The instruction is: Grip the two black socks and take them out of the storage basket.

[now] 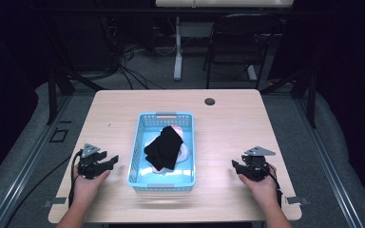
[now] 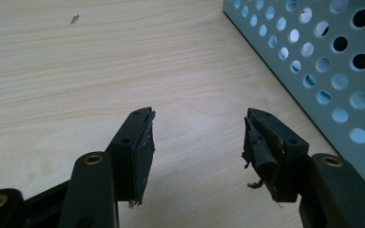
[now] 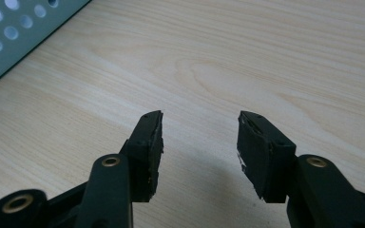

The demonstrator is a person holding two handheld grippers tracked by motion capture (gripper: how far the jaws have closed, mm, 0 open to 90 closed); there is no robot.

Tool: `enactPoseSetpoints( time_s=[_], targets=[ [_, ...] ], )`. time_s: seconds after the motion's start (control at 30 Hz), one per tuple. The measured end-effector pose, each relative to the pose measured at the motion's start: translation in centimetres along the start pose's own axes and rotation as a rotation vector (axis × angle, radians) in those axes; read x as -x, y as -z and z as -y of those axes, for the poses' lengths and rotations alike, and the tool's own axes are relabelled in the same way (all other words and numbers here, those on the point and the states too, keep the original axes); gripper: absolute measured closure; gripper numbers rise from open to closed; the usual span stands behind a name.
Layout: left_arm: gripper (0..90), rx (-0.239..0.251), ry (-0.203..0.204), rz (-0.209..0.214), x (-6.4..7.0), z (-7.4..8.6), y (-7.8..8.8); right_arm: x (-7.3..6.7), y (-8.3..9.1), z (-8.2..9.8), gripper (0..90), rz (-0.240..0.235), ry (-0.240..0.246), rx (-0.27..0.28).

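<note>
Nothing looks begun: the black fabric bundle [image 1: 163,148] lies in the perforated light-blue plastic basket [image 1: 139,137] at frame centre, while the left gripper [image 1: 108,161] and right gripper [image 1: 236,166] gape wide, empty, at lower left and right.

A pale wooden table [image 1: 228,118] is set on a grey floor [image 1: 152,76]. Beyond it, a black chair [image 1: 240,40], a white desk leg [image 1: 177,47] and cables [image 1: 128,66] are seen against darkness.
</note>
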State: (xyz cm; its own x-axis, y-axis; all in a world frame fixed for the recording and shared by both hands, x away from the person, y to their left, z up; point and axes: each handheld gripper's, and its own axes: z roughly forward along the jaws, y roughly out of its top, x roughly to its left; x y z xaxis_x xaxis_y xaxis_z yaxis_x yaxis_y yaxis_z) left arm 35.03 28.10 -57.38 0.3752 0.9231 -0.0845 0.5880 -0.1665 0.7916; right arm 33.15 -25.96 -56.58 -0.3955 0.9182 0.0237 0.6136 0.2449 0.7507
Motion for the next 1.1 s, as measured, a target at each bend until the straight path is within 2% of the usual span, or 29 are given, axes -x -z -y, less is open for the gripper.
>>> enactPoseSetpoints(
  time_s=[0.17,0.3,0.47,0.53,0.63,0.77,0.87,0.97,1.1],
  targets=[
    [42.9,-0.014,-0.006,0.011,0.2,-0.1,-0.4,0.0,-0.2,0.0,51.0,0.005,-0.016,-0.025],
    [44.4,-0.034,-0.014,0.019,0.2,0.0,-0.4,0.1,-0.1,-0.1,51.8,0.003,-0.015,-0.019],
    [43.9,-0.016,-0.020,0.007,0.2,-0.1,0.2,0.0,0.1,-0.1,52.6,-0.001,-0.014,0.013],
    [43.2,-0.007,-0.028,-0.004,0.3,-0.1,0.3,0.1,0.2,0.0,52.6,0.006,-0.006,0.006],
    [42.4,-0.001,-0.023,-0.006,0.2,-0.1,0.2,0.1,0.3,0.0,52.4,0.010,-0.002,-0.001],
    [42.5,0.000,-0.016,-0.008,0.2,-0.1,0.2,0.0,0.4,-0.1,52.2,0.008,-0.005,0.026],
    [42.5,0.016,0.006,-0.014,0.0,-0.2,0.5,-0.1,0.4,-0.2,50.9,0.000,-0.011,0.025],
    [42.4,0.019,0.018,-0.015,0.0,-0.2,0.7,-0.3,0.6,-0.4,49.4,-0.011,0.006,0.018],
    [41.6,0.013,0.013,-0.014,0.1,-0.2,0.8,-0.8,1.0,-1.2,48.1,-0.041,0.029,0.004]
  ],
)
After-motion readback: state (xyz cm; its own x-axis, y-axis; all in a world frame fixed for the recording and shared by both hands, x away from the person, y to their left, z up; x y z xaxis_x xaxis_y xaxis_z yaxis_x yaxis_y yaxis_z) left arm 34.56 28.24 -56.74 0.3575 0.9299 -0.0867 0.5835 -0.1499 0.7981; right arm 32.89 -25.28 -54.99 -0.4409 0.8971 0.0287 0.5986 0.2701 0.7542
